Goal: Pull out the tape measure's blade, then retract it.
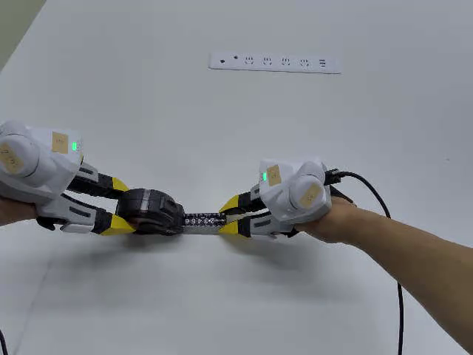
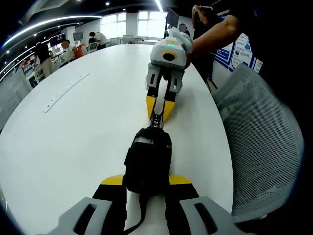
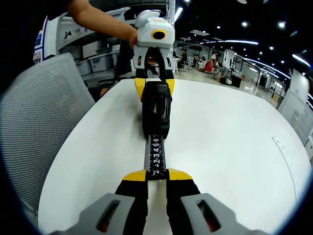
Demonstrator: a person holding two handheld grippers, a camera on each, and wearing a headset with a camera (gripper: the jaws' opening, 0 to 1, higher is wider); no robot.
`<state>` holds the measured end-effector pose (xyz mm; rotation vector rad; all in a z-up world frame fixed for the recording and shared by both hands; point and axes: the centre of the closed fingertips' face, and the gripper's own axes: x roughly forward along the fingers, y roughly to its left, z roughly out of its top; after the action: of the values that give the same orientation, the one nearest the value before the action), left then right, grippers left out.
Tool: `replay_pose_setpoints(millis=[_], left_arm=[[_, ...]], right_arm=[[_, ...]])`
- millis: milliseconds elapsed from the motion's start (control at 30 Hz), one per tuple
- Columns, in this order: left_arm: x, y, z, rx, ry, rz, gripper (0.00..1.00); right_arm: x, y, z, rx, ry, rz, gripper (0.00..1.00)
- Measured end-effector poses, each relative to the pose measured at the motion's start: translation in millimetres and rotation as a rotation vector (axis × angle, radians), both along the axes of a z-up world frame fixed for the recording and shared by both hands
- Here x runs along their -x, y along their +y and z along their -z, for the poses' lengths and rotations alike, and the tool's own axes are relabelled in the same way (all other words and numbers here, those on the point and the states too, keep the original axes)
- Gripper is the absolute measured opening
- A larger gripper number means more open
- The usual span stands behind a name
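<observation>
A black tape measure (image 1: 150, 211) lies low over the white table, held between the yellow-tipped jaws of my left gripper (image 1: 117, 205). Its case (image 2: 148, 159) sits between my left gripper's (image 2: 146, 179) fingertips. A short length of blade (image 1: 204, 220) with printed numbers runs right from the case to my right gripper (image 1: 230, 215), which is shut on the blade's end. From the right gripper view the blade (image 3: 155, 153) leads from my right gripper (image 3: 157, 175) straight to the case (image 3: 156, 111), with the left gripper (image 3: 154, 88) behind it.
A white power strip (image 1: 275, 62) lies flat at the far side of the table. A black cable (image 1: 384, 214) trails from the right gripper along the person's forearm. A grey mesh chair (image 2: 259, 142) stands beside the table edge. People sit far off in the room.
</observation>
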<state>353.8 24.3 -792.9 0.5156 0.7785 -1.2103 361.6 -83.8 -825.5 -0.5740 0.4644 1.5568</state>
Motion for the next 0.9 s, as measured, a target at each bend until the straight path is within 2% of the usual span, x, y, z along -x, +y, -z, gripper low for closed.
replay_pose_setpoints(millis=[467,900], left_arm=[[0.5,0.6,-0.1,-0.002,0.003,0.002,0.27],[0.9,0.3,-1.4,-0.003,0.004,0.002,0.27]], right_arm=[[0.7,-17.8,-1.8,0.002,0.005,-0.002,0.11],[-0.4,-42.4,-1.2,0.016,0.006,0.001,0.11]])
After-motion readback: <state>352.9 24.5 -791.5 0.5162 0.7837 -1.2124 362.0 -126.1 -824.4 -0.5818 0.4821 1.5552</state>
